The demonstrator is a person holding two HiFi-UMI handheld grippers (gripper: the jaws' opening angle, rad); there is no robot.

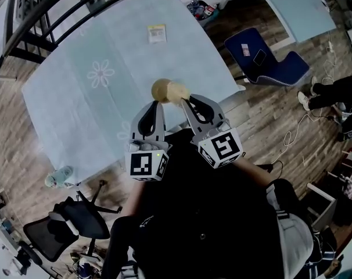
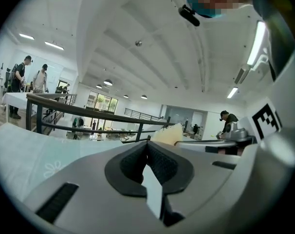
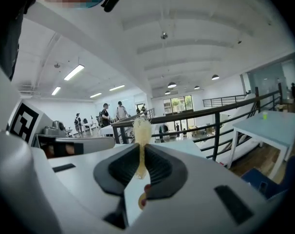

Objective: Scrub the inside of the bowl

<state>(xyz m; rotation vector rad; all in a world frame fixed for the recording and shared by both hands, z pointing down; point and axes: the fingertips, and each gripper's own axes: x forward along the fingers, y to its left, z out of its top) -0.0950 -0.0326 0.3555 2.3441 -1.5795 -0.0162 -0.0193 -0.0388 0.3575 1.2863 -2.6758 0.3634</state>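
1. Under me, a table point(image 1: 77, 97) with a pale blue, flower-printed cloth fills the head view, standing on a wooden floor. A yellow card point(image 1: 157, 33) lies near its far edge and a blue seat point(image 1: 269, 63) stands off to the right.
2. The bowl point(image 1: 161, 89), round and tan, shows just past the tips of both tools. I can't tell whether it rests on the cloth.
3. My left gripper point(image 1: 157, 104) point(image 2: 147, 143) has its tongs pressed together with nothing between them.
4. My right gripper point(image 1: 186, 102) point(image 3: 140, 147) pinches a pale yellow scrubber point(image 1: 179, 91) point(image 3: 141, 128). The scrubber's fuzzy end sticks out beyond the tips, beside the bowl.
5. Both gripper views look out towards a dark railing point(image 3: 225, 111).
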